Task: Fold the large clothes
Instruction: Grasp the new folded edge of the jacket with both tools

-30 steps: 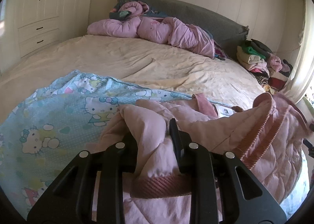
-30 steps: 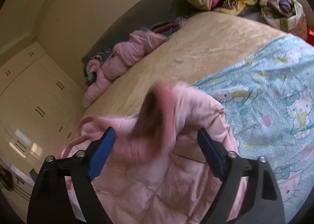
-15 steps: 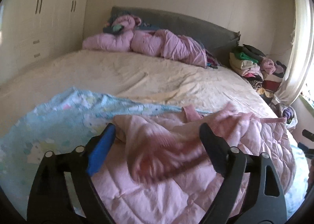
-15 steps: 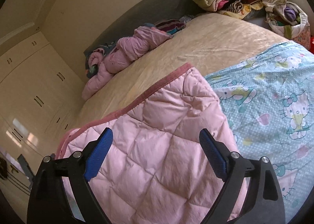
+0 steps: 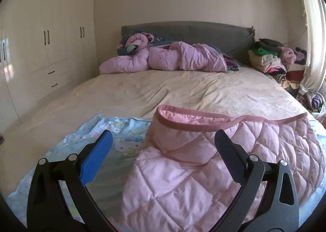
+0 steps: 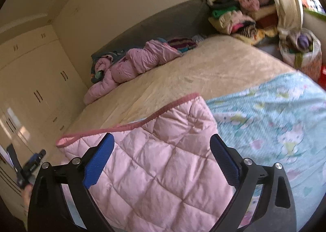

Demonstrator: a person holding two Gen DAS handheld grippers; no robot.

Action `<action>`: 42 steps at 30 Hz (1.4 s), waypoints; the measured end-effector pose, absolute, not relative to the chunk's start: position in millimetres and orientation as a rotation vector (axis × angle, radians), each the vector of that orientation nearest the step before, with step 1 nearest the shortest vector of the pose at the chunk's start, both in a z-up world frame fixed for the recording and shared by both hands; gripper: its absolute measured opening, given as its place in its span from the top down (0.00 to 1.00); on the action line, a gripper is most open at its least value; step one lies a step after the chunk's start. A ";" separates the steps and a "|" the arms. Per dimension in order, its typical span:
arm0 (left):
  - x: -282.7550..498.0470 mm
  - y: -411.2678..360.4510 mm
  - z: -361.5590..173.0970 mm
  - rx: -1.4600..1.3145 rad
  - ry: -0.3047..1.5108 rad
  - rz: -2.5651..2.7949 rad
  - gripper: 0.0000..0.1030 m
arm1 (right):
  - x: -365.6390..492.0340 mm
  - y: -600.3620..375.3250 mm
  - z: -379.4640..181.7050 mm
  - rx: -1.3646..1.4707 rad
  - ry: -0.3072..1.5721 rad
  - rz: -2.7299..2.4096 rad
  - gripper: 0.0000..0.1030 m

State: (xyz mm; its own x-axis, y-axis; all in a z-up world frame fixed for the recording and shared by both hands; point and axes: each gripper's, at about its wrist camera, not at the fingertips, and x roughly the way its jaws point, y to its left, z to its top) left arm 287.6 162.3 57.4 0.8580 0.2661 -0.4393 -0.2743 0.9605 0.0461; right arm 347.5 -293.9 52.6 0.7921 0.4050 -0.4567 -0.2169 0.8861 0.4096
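A pink quilted jacket point(image 5: 203, 171) with a darker pink ribbed hem lies folded over on a light blue cartoon-print sheet point(image 5: 118, 140) at the near end of the bed. It also shows in the right wrist view point(image 6: 163, 160), with the sheet point(image 6: 275, 120) to its right. My left gripper point(image 5: 163, 142) is open and empty, just above the jacket's left part. My right gripper point(image 6: 161, 144) is open and empty above the jacket's quilted panel.
The cream bed point(image 5: 183, 89) stretches ahead to a grey headboard point(image 5: 193, 30). A pink duvet point(image 5: 173, 59) lies bunched there. Stacked clothes point(image 5: 271, 59) stand at the right, wardrobes point(image 5: 46, 48) at the left. A bag point(image 6: 301, 48) stands beside the bed.
My left gripper opened and let go of the jacket's hem. Both grippers drew back and up. The jacket dropped and settled flat, quilted side up.
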 end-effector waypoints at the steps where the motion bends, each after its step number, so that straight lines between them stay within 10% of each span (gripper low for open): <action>1: 288.2 163.1 56.2 -0.020 0.469 0.280 0.09 | 344.9 -293.9 55.7 0.321 0.551 0.337 0.06; 26: 343.5 193.7 -42.0 -0.058 0.742 0.272 0.09 | 465.5 -267.2 -29.5 0.125 0.815 0.217 0.05; 29: 343.8 194.2 -46.0 -0.074 0.738 0.250 0.09 | 469.0 -259.3 -38.9 0.089 0.826 0.224 0.23; 31: 342.1 194.8 -46.8 -0.082 0.717 0.253 0.15 | 466.5 -257.0 -41.0 0.079 0.814 0.225 0.40; 36: 341.3 192.3 -50.8 -0.104 0.702 0.206 0.76 | 454.9 -261.3 -40.3 0.094 0.769 0.224 0.74; 42: 325.5 191.2 -14.1 -0.104 0.593 0.175 0.90 | 426.8 -269.5 -4.8 0.137 0.671 0.196 0.83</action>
State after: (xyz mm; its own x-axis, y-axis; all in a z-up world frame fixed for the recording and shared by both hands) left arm 325.5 191.2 -14.1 0.8151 0.1338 -0.5637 -0.1936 0.9800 -0.0473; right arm 426.8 -269.5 -4.8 0.7659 0.2238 -0.6028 -0.1354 0.9726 0.1890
